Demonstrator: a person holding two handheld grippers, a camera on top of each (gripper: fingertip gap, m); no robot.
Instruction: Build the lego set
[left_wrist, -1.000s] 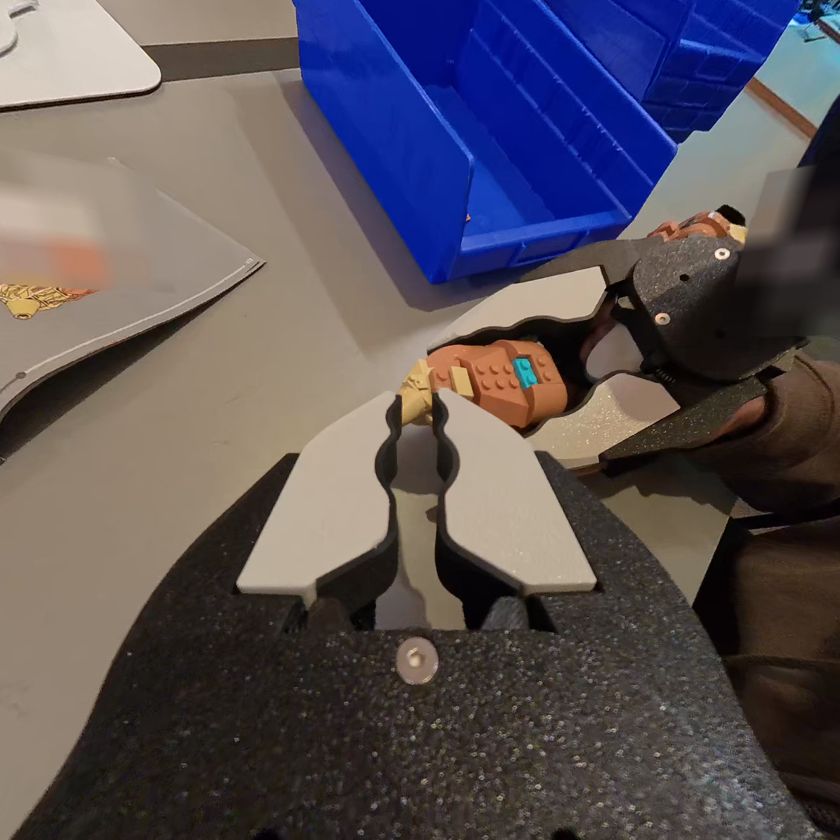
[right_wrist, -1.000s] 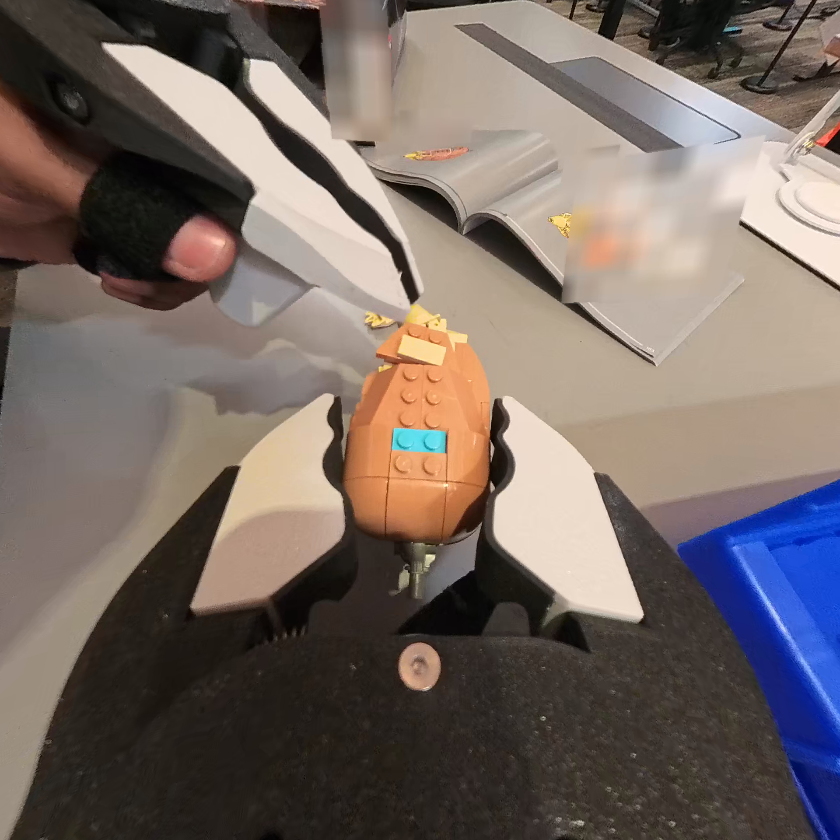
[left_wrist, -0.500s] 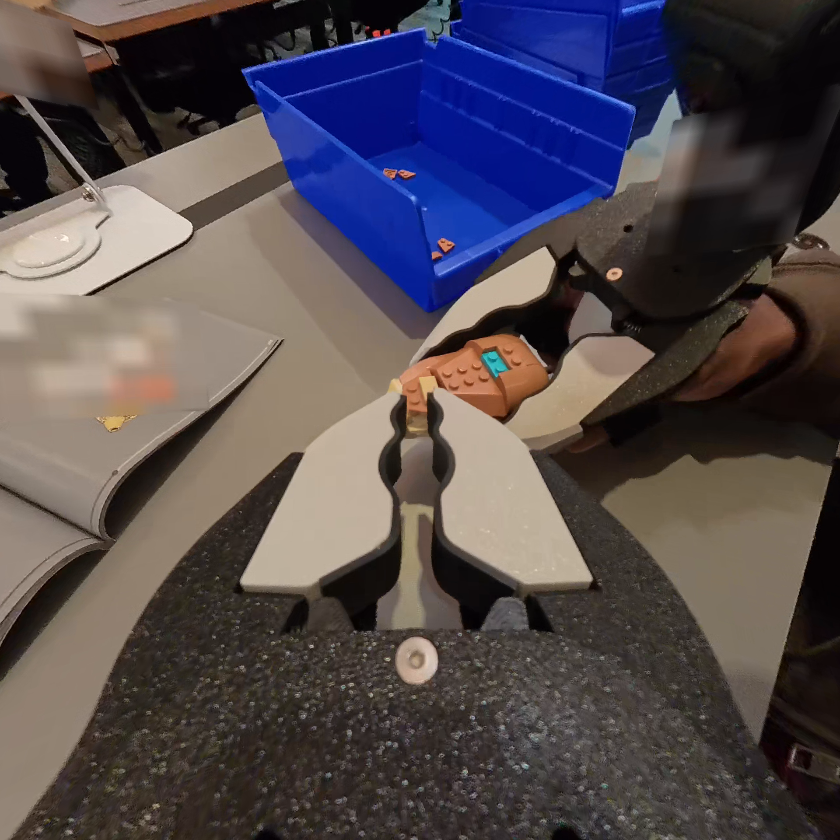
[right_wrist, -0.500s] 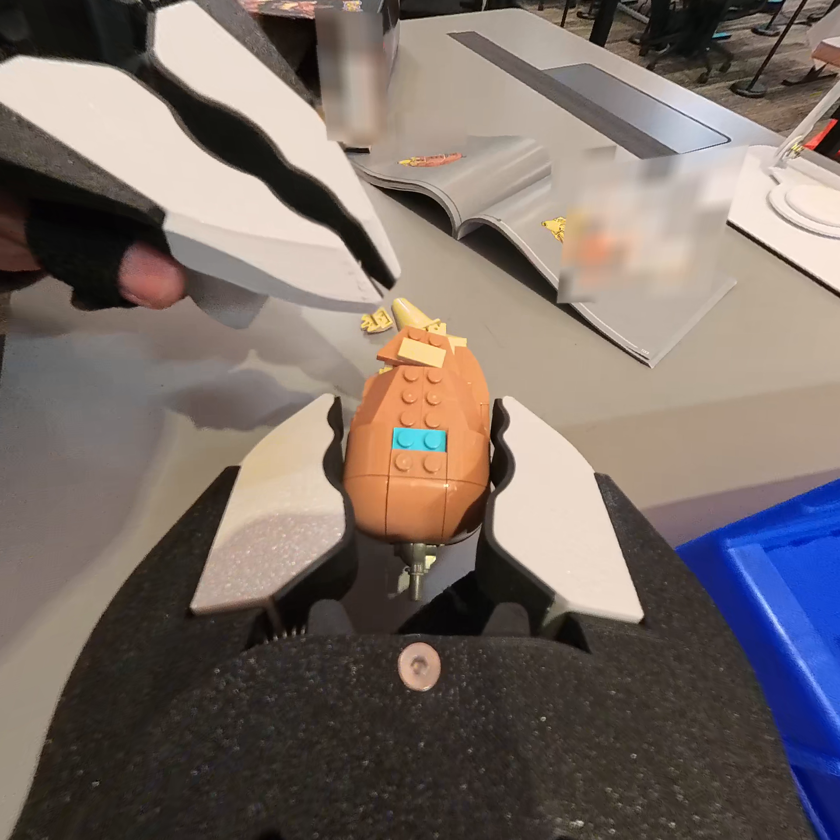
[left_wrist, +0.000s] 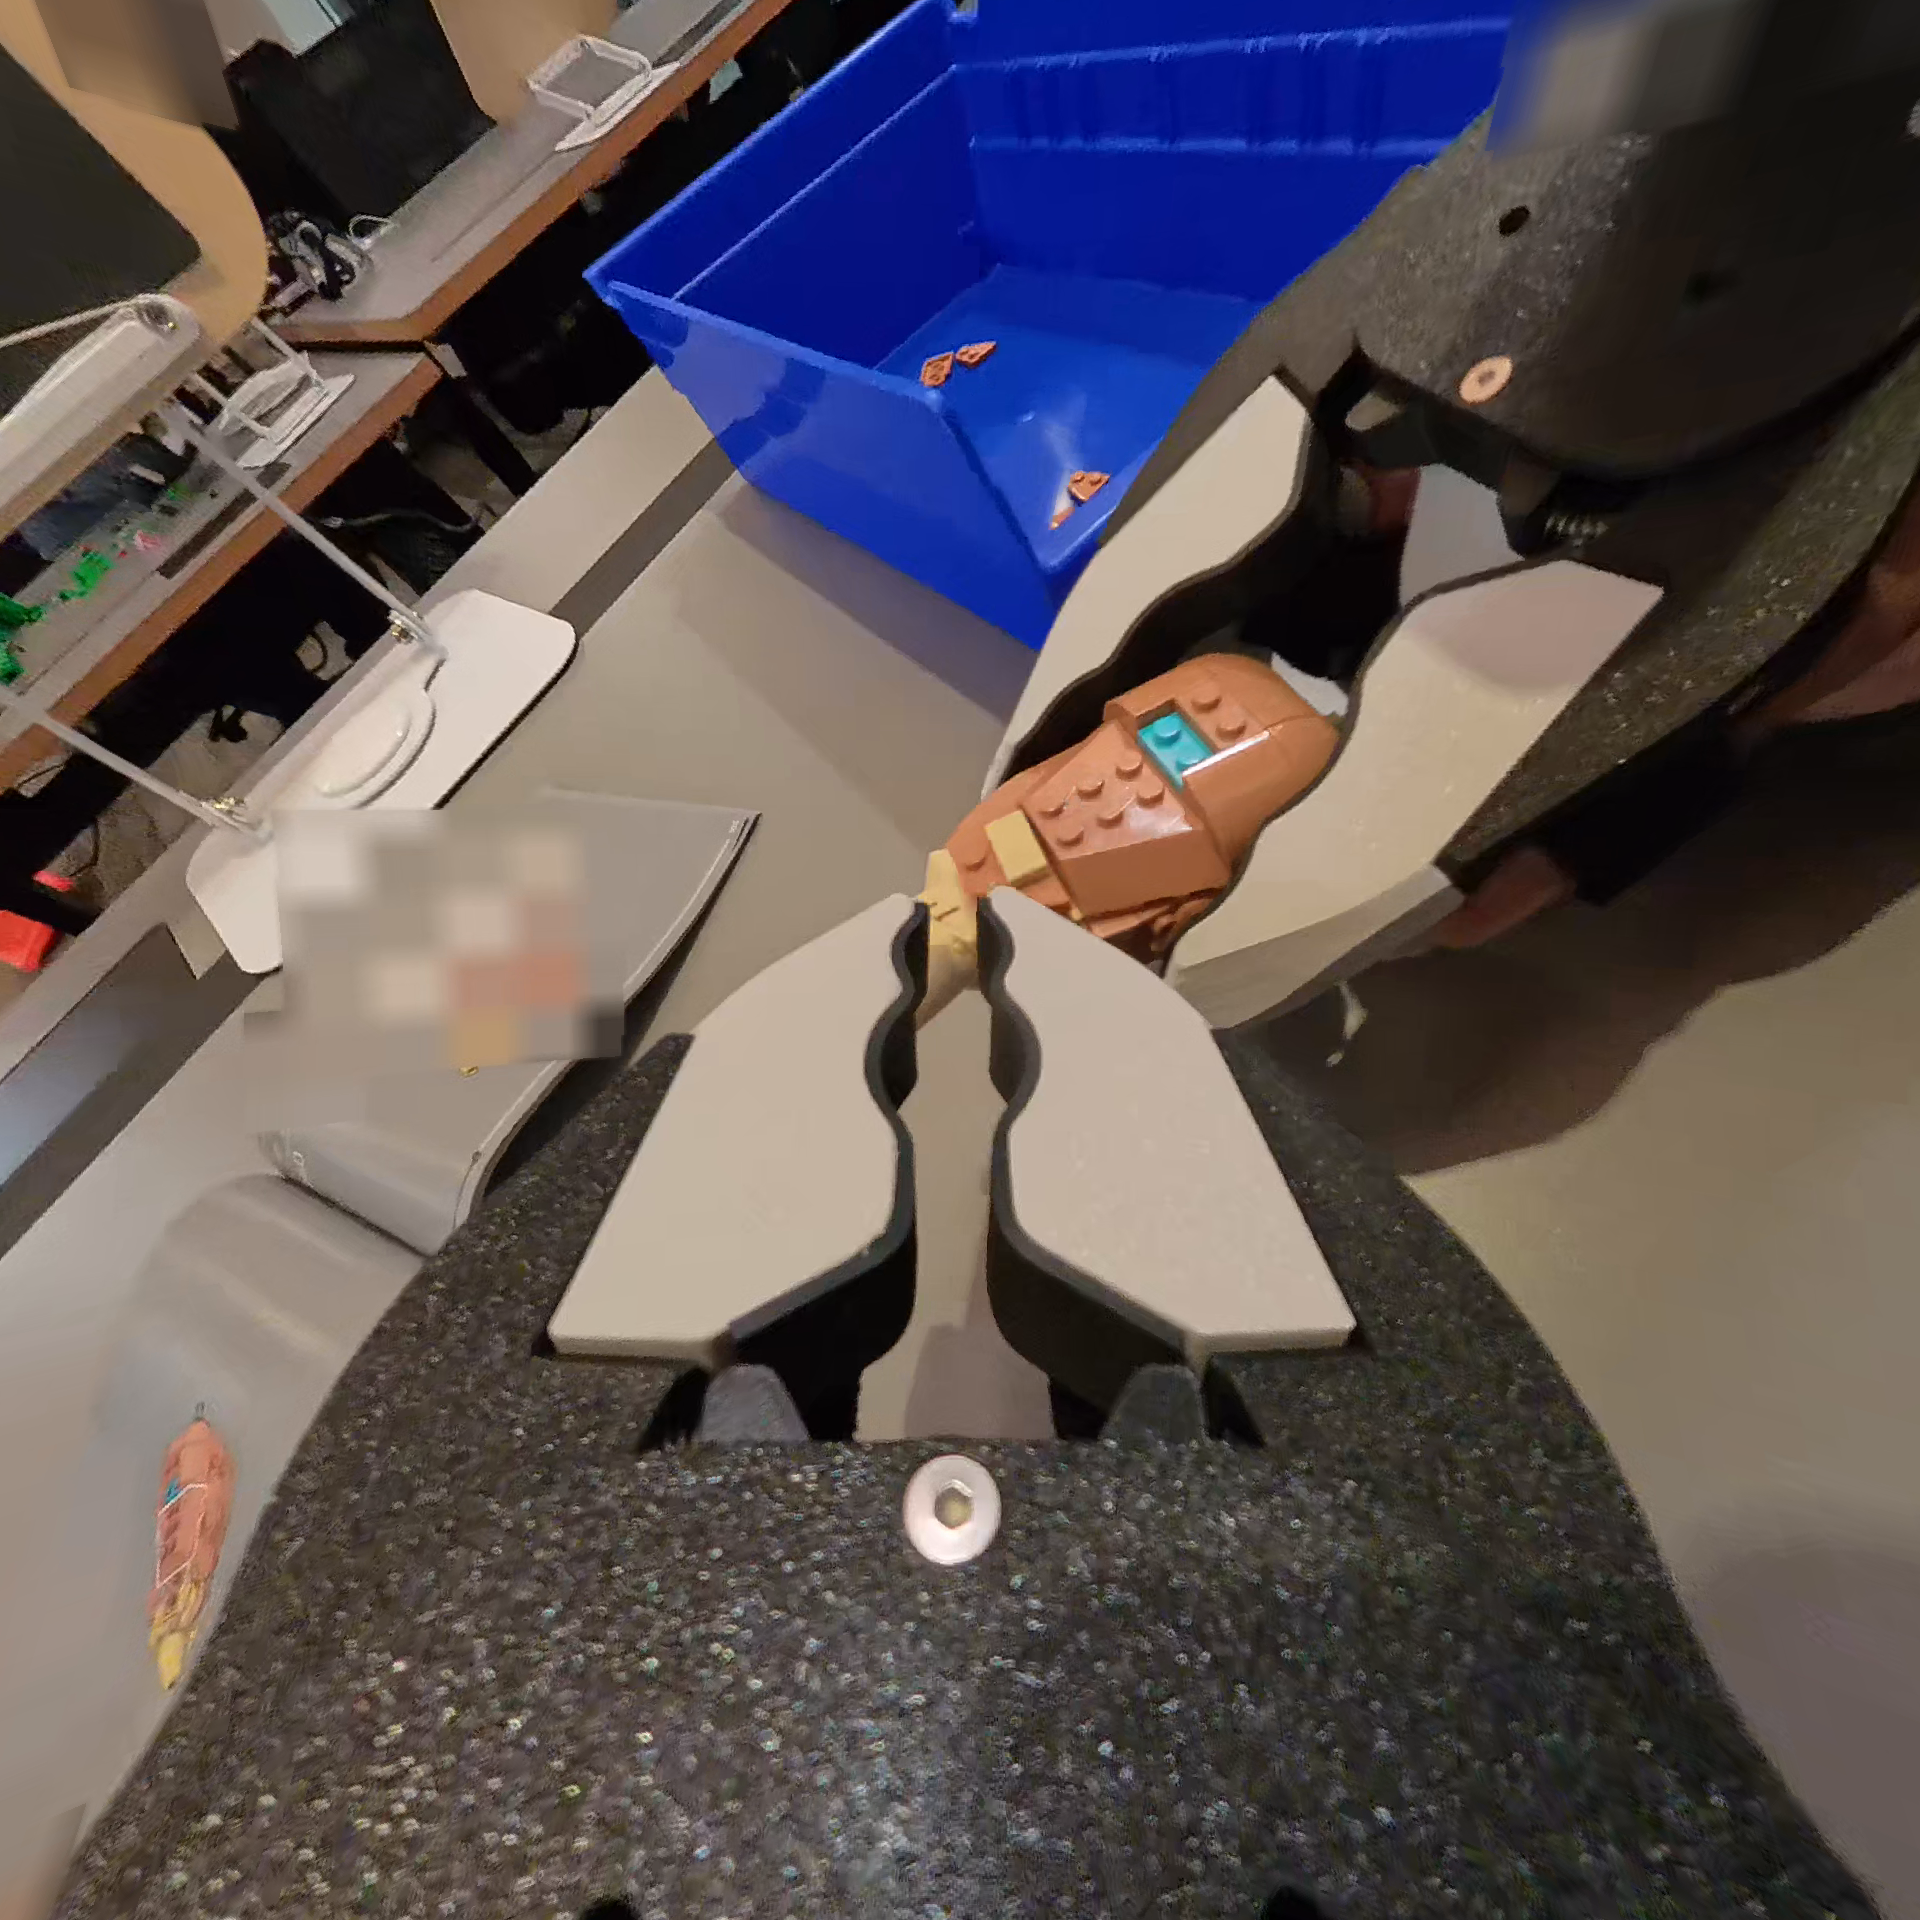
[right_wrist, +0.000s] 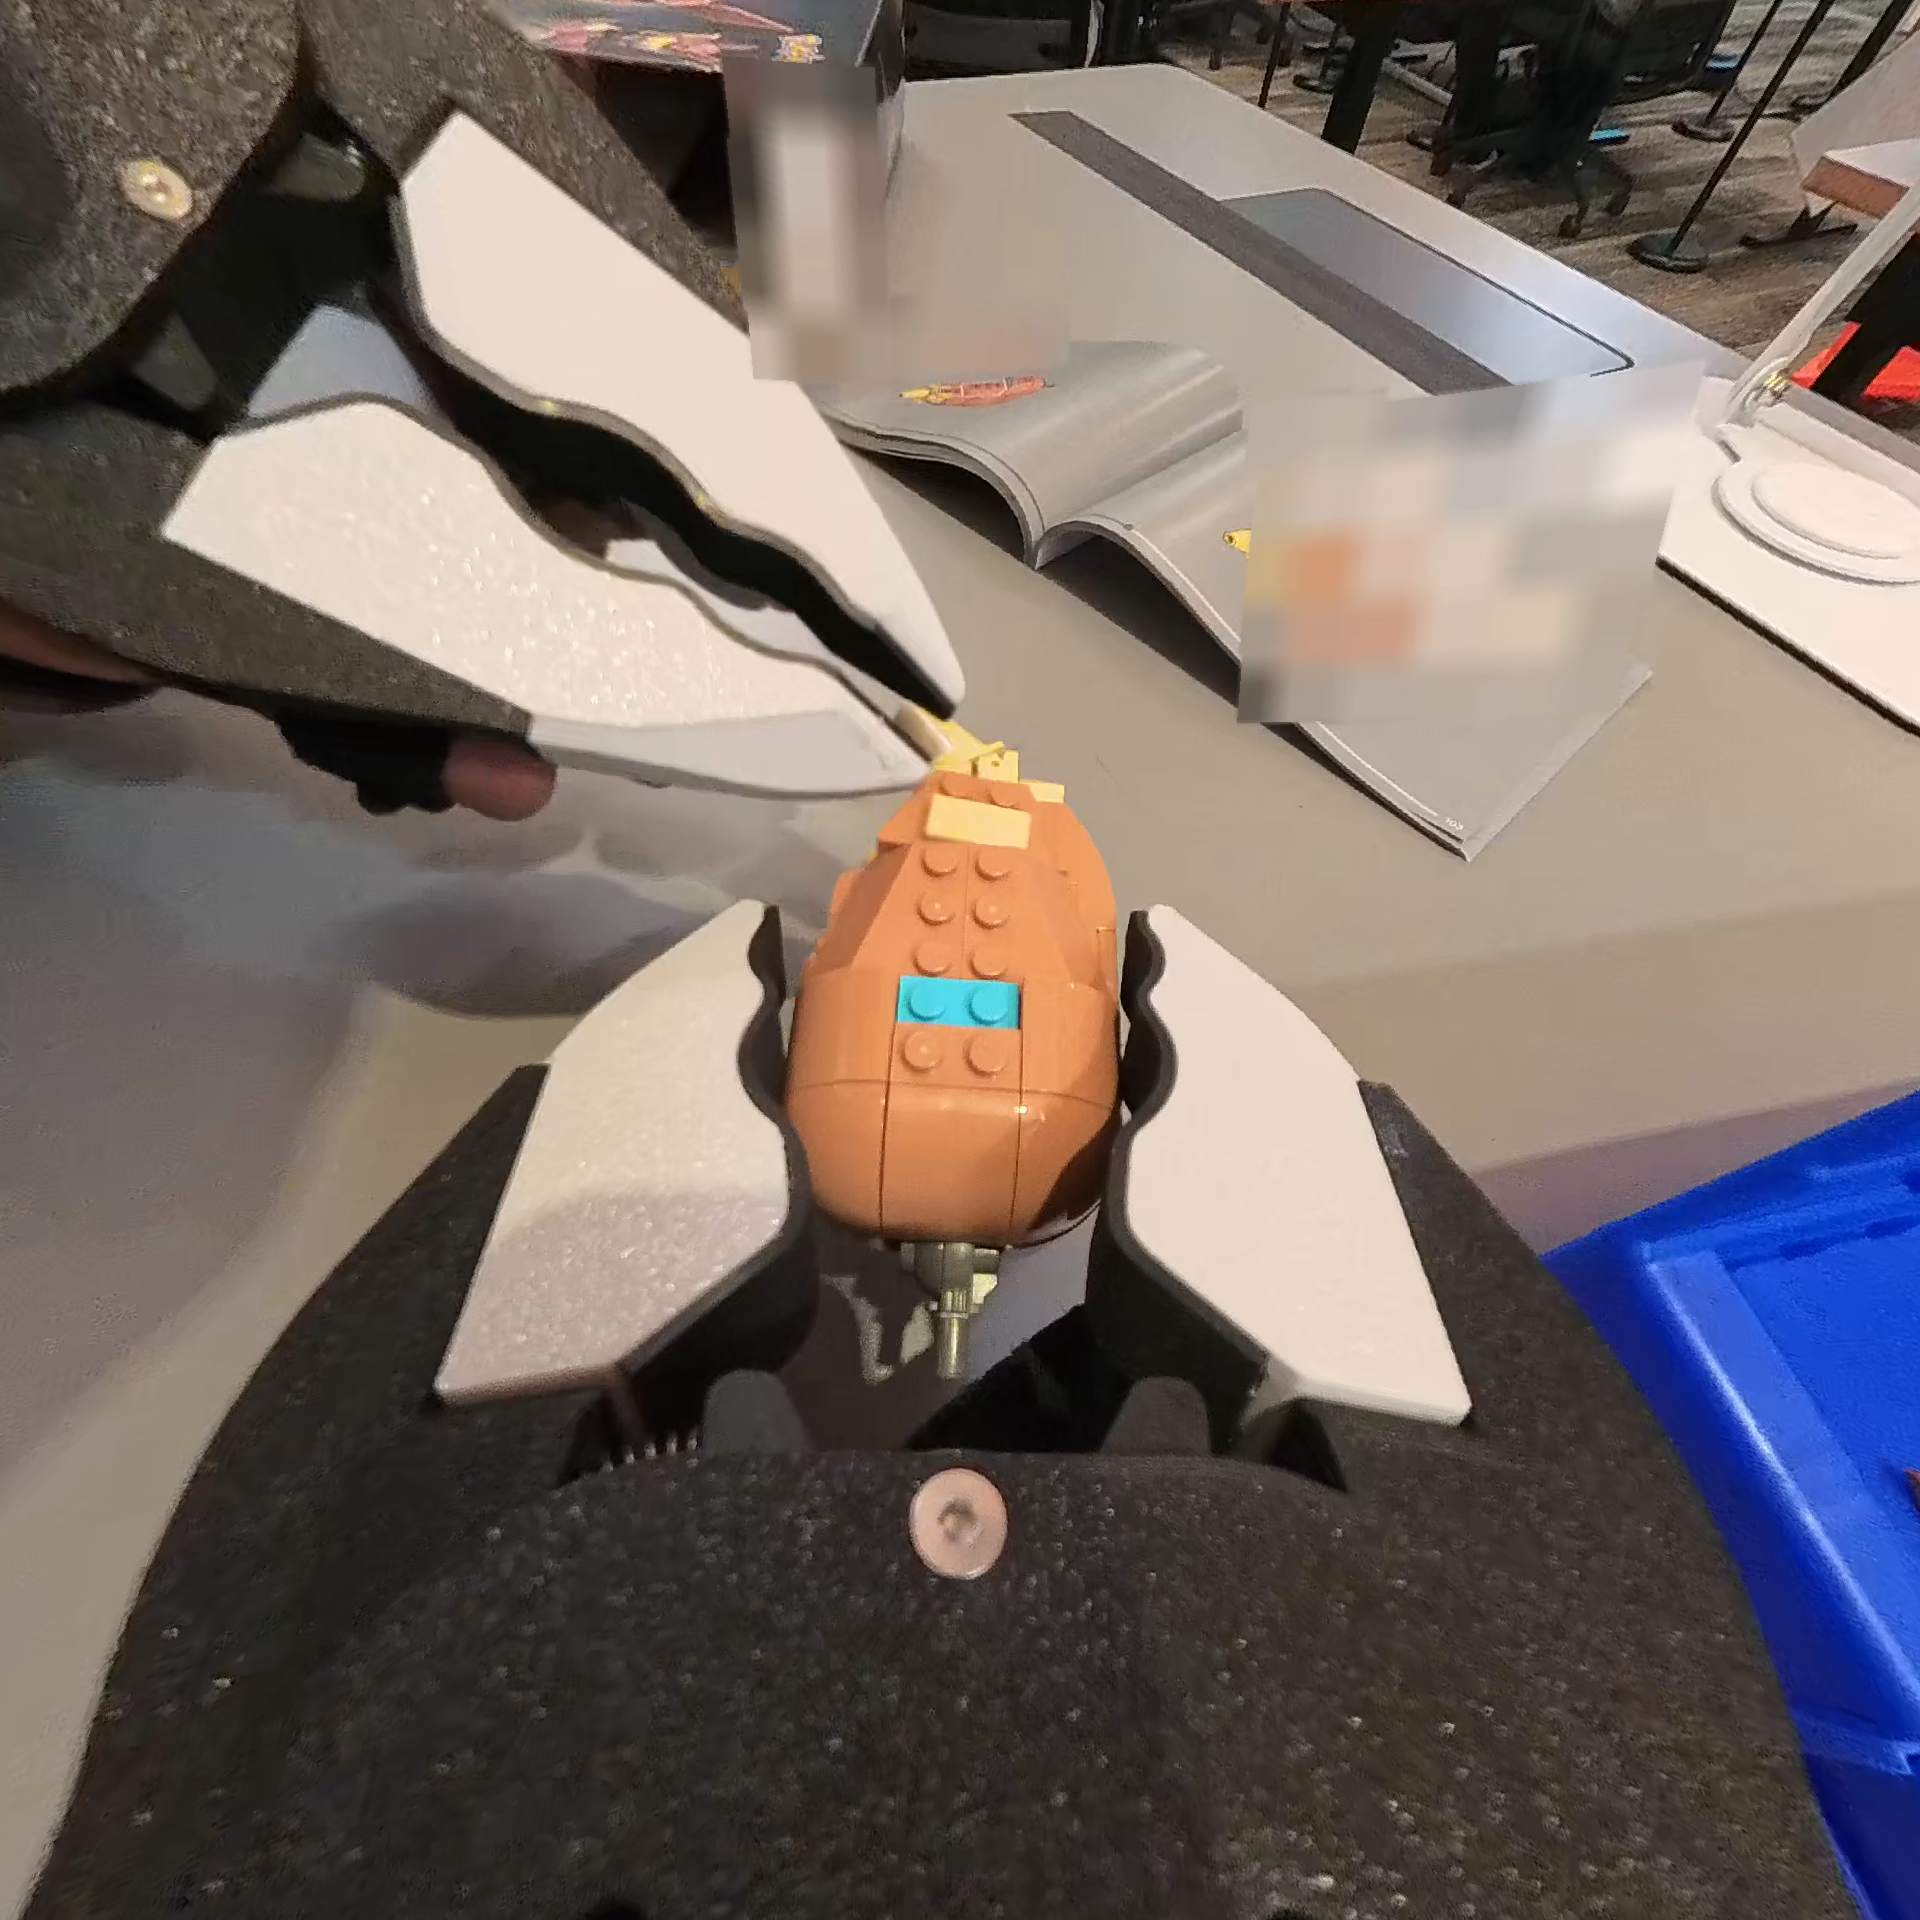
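grippers meeting over a grey table (left_wrist: 727, 665)
right gripper (right_wrist: 951, 940) clamped the brown model (right_wrist: 956, 1039); left gripper (left_wrist: 948, 920) pinched its tan tip (left_wrist: 945, 935); blue bin (left_wrist: 831, 436) and open booklet (right_wrist: 1143, 457) lay close by.

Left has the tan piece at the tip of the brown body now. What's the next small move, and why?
Probably press the tan piece along the body's axis onto the narrow end of the brown lego body. The left gripper is pinched on it right at that end, and the right gripper clamps the body's sides, so it can brace the push. Whether it's already seated is unclear.
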